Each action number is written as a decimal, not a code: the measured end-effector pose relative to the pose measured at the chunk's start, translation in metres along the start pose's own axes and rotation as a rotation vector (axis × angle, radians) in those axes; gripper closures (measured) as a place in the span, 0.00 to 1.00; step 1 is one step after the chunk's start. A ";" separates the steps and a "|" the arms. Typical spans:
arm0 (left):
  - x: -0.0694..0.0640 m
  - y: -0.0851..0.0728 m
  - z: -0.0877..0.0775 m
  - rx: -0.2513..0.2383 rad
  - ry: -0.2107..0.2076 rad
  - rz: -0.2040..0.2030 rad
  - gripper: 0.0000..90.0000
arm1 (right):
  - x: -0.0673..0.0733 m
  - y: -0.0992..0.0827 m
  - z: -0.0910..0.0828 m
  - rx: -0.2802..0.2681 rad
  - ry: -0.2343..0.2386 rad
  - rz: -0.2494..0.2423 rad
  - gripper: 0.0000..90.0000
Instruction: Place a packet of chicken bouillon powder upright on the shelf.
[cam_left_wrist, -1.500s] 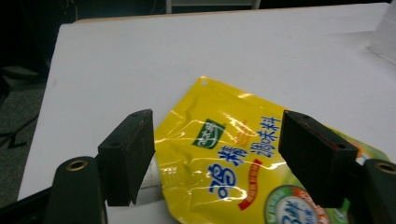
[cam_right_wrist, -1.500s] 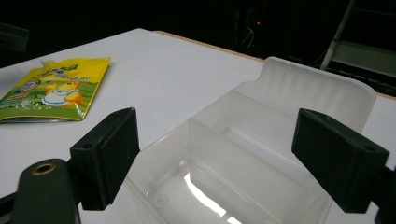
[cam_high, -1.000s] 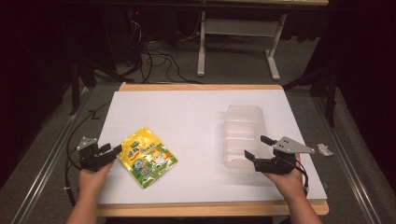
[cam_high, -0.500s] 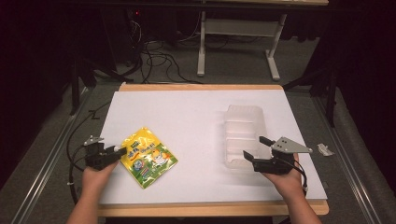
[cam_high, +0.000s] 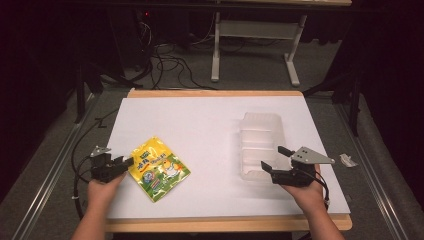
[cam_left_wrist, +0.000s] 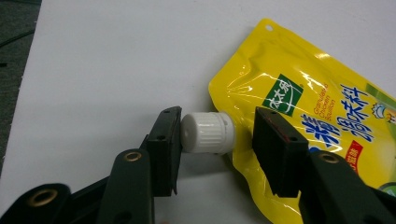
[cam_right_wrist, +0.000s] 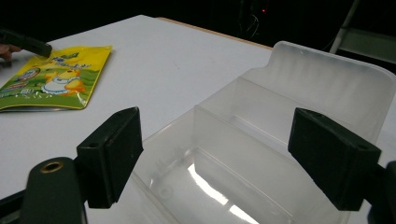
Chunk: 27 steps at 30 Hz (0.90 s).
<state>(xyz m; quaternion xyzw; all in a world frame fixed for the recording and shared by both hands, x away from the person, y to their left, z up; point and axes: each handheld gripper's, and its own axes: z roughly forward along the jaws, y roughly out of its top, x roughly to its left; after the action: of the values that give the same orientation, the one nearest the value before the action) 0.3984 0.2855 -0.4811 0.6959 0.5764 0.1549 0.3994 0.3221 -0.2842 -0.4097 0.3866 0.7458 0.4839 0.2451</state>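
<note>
Left gripper (cam_left_wrist: 217, 140), jaws just closing, brackets the yellow pouch's (cam_high: 159, 169) white cap (cam_left_wrist: 208, 133); one pad touches. Right gripper (cam_high: 274, 157), jaws wide, faces the clear bin (cam_high: 260, 145) at pouch's three o'clock.

The yellow pouch (cam_left_wrist: 299, 93) carries a green diamond label with white Chinese characters. Beside it, at about 3 o'clock, small print reads "Granulated Chicken Bouillon". Large blue Chinese characters follow, and a red tag with tiny unreadable writing.
</note>
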 end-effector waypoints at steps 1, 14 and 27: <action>0.000 0.000 -0.001 -0.006 -0.001 0.000 0.60 | 0.000 0.000 0.000 0.000 0.000 0.000 0.20; -0.011 0.005 -0.020 -0.117 -0.001 0.033 0.70 | 0.000 0.000 -0.001 0.001 -0.003 0.008 0.21; -0.036 0.012 -0.042 -0.233 -0.009 0.146 0.71 | 0.002 0.000 0.001 -0.002 0.004 0.002 0.22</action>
<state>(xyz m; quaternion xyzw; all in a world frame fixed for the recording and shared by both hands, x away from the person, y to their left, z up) 0.3678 0.2680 -0.4363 0.6858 0.5005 0.2463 0.4675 0.3213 -0.2817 -0.4097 0.3861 0.7456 0.4856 0.2434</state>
